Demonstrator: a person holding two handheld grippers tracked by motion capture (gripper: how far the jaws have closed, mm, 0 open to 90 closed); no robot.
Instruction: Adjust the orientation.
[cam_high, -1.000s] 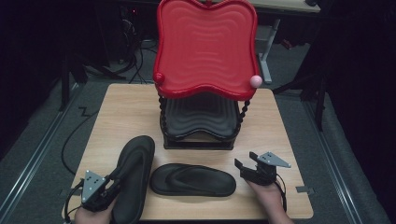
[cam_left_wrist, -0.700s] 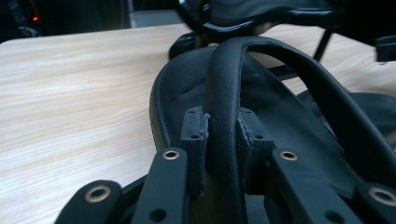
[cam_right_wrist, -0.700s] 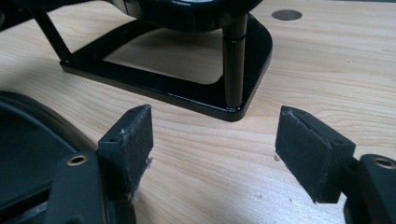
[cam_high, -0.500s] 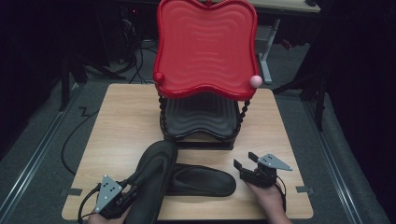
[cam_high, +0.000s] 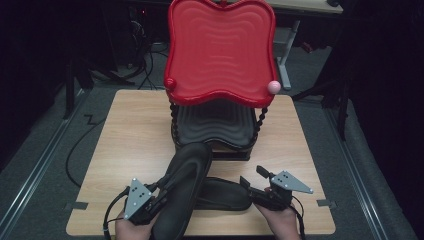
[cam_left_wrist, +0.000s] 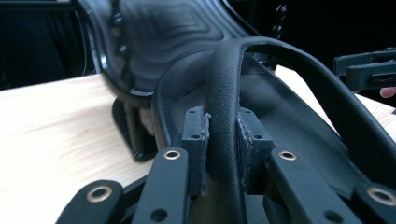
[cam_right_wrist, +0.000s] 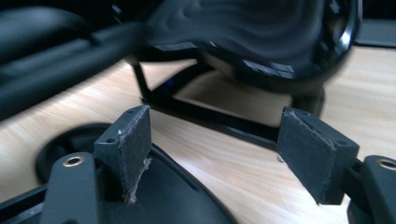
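Observation:
Two black sandals are on the table. My left gripper (cam_high: 161, 196) is shut on the strap (cam_left_wrist: 224, 88) of one sandal (cam_high: 189, 172), which it holds tilted above the table, toe toward the rack. This sandal overlaps the left end of the other sandal (cam_high: 225, 195), which lies flat near the front edge. In the left gripper view both pads pinch the strap in my left gripper (cam_left_wrist: 222, 140). My right gripper (cam_high: 252, 176) is open just past the flat sandal's right end. Its jaws (cam_right_wrist: 219, 140) hold nothing, and the flat sandal (cam_right_wrist: 173, 205) lies below them.
A two-level rack stands at the table's middle back, a red wavy tray (cam_high: 220, 50) on top and a black tray (cam_high: 215, 125) under it. Bare wooden table (cam_high: 130, 130) lies left and right of the rack. Cables run on the floor at the left.
My left gripper has carried its sandal to the right and up, from beside the flat sandal to over its left end. The right gripper has risen a little, still open.

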